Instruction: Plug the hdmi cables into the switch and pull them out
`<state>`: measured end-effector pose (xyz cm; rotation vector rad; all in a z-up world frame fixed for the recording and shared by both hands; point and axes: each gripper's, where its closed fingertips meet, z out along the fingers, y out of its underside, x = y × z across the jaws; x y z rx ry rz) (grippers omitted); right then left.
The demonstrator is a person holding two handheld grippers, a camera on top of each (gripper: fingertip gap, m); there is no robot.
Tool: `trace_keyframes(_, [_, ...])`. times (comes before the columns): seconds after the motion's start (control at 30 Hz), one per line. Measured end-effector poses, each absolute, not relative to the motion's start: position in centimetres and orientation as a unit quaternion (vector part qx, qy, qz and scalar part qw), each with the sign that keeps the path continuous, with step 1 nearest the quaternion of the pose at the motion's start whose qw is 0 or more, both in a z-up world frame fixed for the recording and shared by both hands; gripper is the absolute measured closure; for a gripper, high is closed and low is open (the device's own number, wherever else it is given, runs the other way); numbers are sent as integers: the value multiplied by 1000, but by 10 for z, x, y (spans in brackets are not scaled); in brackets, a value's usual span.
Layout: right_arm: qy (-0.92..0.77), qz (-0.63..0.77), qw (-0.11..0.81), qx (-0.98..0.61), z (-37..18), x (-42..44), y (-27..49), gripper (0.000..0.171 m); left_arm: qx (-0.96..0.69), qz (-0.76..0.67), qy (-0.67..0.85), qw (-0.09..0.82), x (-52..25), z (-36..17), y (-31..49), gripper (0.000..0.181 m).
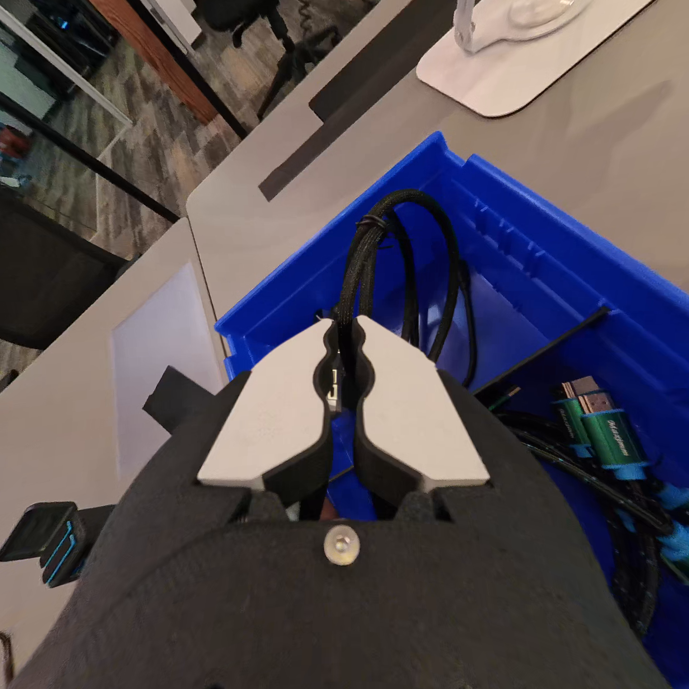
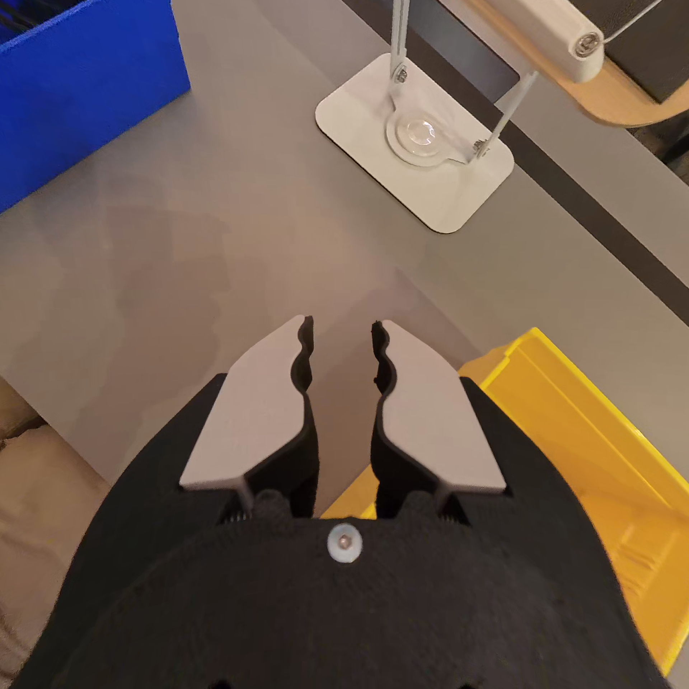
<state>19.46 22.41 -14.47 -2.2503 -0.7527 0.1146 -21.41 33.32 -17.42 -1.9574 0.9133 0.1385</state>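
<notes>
HDMI cable, black braided sleeve, bundled and tied with a thin black tie: looped upward in centre of left wrist view, inside blue plastic bin; pinched between grey-and-black fingers of left gripper, closed on the bundle at centre frame

HDMI cables with green metallic plug shells and gold connector ends: lying in lower right of same bin, blue strain reliefs, black braided leads running toward lower right edge

Thin black divider strip: crossing bin diagonally, between black bundle and green plugs

Grey desk surface: bearing bin; white flat stand base at upper right

Right gripper: centre of right wrist view, fingers spread apart, nothing between them, above bare grey desk

Yellow plastic bin: lower right, partly behind right gripper

Blue bin wall: upper left of right wrist view

White stand base with clear dome: upper centre right
</notes>
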Motion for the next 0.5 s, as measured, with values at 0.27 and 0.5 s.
trace_keyframes(0.27, [-310, 84, 381, -867, -145, 175, 224, 135, -776, 63, 364, 510, -212, -147, 329, 175])
trace_keyframes(0.5, [-324, 101, 391, -855, -141, 163, 223, 129, -735, 63, 365, 568, -196, -102, 317, 175])
